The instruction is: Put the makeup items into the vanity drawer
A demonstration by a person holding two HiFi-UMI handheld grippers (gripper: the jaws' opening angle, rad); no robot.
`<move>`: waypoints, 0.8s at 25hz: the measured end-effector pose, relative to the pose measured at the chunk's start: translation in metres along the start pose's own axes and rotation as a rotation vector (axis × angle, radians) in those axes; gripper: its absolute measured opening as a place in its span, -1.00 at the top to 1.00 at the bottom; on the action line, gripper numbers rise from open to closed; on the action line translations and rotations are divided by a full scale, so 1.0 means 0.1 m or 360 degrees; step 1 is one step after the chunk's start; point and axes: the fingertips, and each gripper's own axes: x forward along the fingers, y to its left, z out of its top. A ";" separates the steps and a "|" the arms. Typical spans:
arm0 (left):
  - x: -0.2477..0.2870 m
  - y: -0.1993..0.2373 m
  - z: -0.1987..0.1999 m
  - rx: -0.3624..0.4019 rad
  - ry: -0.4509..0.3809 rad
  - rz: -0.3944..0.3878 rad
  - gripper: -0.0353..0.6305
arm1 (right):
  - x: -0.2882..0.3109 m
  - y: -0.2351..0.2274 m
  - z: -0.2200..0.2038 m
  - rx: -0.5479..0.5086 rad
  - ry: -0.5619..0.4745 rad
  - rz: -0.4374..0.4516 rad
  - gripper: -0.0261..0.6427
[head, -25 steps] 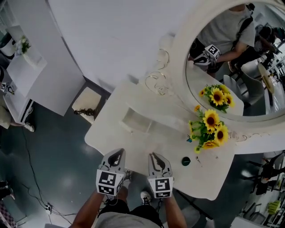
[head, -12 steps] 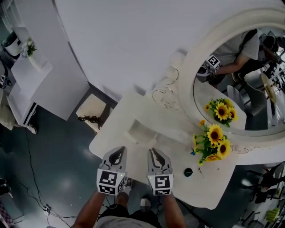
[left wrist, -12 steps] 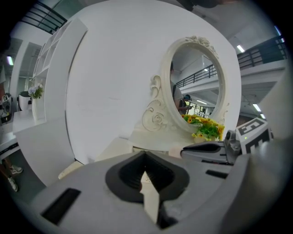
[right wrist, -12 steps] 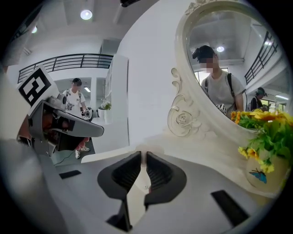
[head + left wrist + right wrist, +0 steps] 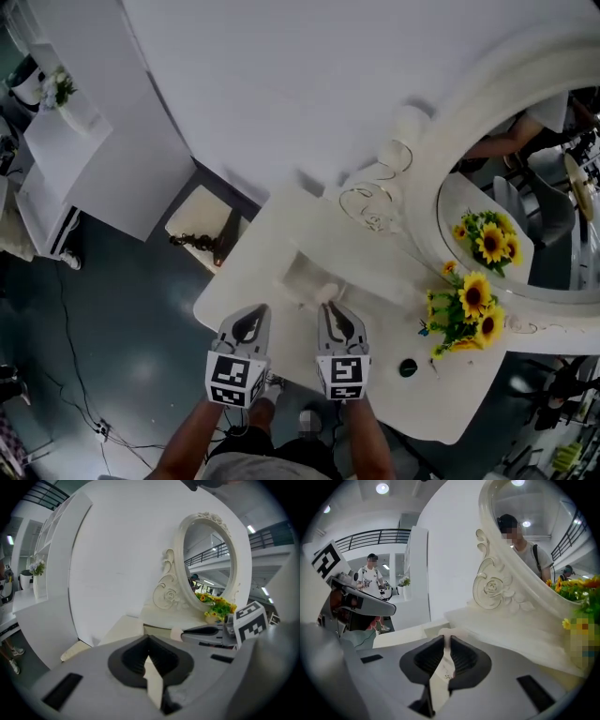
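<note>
Looking from the left, my left hand-held gripper is closed on nothing. The open drawer sits just above and left of my right hand-held gripper, which squeezes a cream makeup item and is nearer.

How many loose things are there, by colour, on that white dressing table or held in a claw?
Yellow (bunch of sunflowers): 1
Dark green (small round pot): 1
Cream (makeup item gripped in the right claw): 1
Total: 3
</note>
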 end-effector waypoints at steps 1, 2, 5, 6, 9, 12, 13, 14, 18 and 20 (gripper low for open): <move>0.01 0.02 -0.02 -0.0003 0.0008 -0.0002 0.89 | 0.02 -0.02 -0.03 0.0001 0.0010 -0.0008 0.76; 0.02 0.03 -0.04 -0.0006 0.0015 -0.0004 0.89 | 0.04 -0.03 -0.06 0.0002 0.0018 -0.0015 0.76; 0.04 0.06 -0.10 -0.0015 0.0036 -0.0008 0.89 | 0.08 -0.03 -0.07 0.0014 0.0037 -0.0020 0.74; 0.04 0.06 -0.12 -0.0017 0.0042 -0.0010 0.89 | 0.09 -0.03 -0.07 0.0017 0.0039 -0.0022 0.74; 0.05 0.05 -0.13 -0.0013 0.0045 -0.0022 0.89 | 0.10 -0.04 -0.06 0.0026 0.0024 -0.0034 0.71; 0.04 0.04 -0.14 -0.0007 0.0046 -0.0029 0.89 | 0.09 -0.02 -0.04 0.0031 0.0005 -0.0036 0.58; 0.04 0.04 -0.15 -0.0008 0.0048 -0.0029 0.89 | 0.09 -0.02 -0.05 0.0034 0.0007 -0.0035 0.57; 0.03 0.04 -0.15 -0.0009 0.0050 -0.0030 0.89 | 0.09 -0.02 -0.06 0.0038 0.0011 -0.0035 0.57; -0.01 0.04 -0.17 -0.0008 0.0046 -0.0026 0.89 | 0.05 -0.01 -0.05 0.0036 0.0006 -0.0044 0.57; -0.04 0.03 -0.14 -0.0002 0.0035 -0.0022 0.89 | 0.02 -0.01 -0.03 0.0031 -0.0002 -0.0048 0.57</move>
